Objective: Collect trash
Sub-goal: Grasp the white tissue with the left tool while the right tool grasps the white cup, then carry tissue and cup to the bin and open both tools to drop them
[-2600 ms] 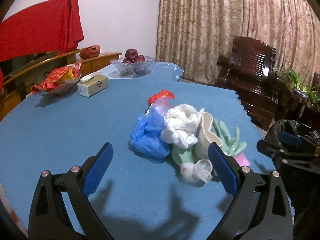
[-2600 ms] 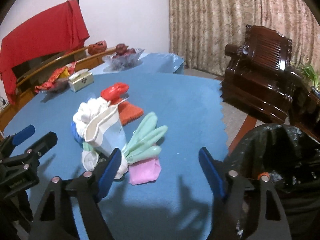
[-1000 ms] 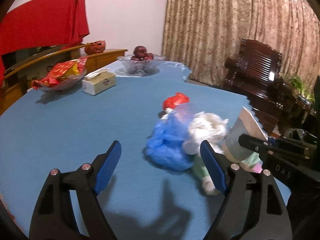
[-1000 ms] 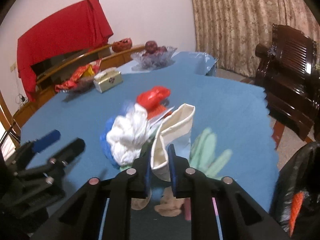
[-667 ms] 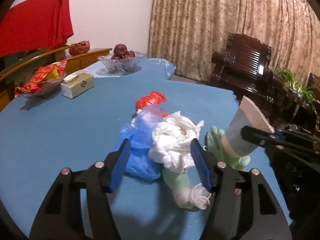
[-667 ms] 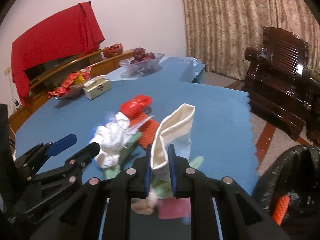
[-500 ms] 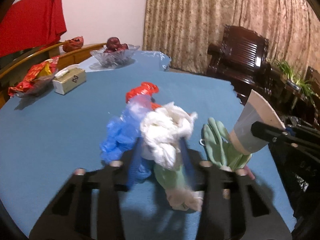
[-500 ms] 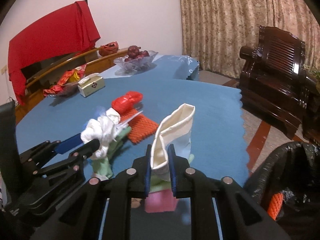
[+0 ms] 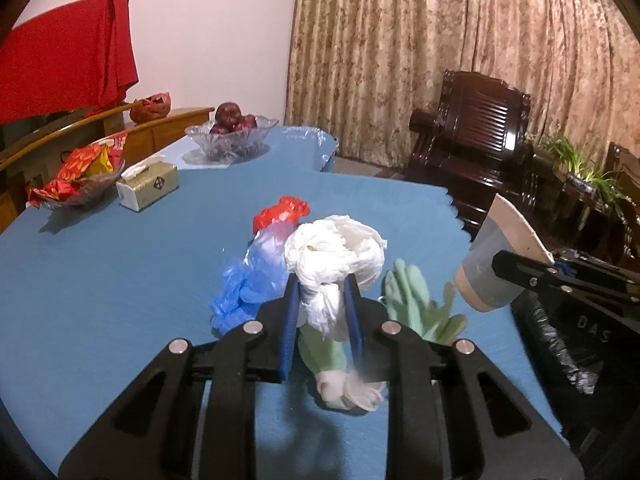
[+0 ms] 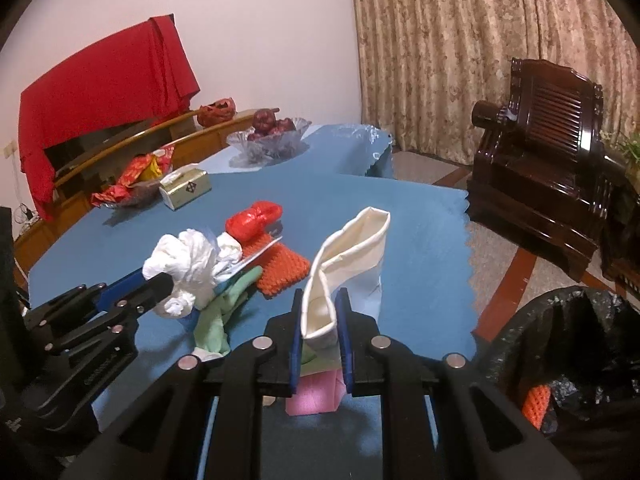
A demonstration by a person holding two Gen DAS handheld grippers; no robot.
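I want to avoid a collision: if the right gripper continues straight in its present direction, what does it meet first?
The right gripper, shut on the crushed paper cup, probably meets bare blue tablecloth beyond it; depth is unclear.

- You work under warm, dimmish indoor light from overhead; the curtain and wall look yellowish.
- Your left gripper throws a soft dark shadow onto the near desk.
- The green glove on the right is smeared by motion blur.
- Glare glints on the dark wooden chair.
- Fisheye bending curves every edge, and black vignette fills the corners.
- The black trash bag is murky and underexposed.
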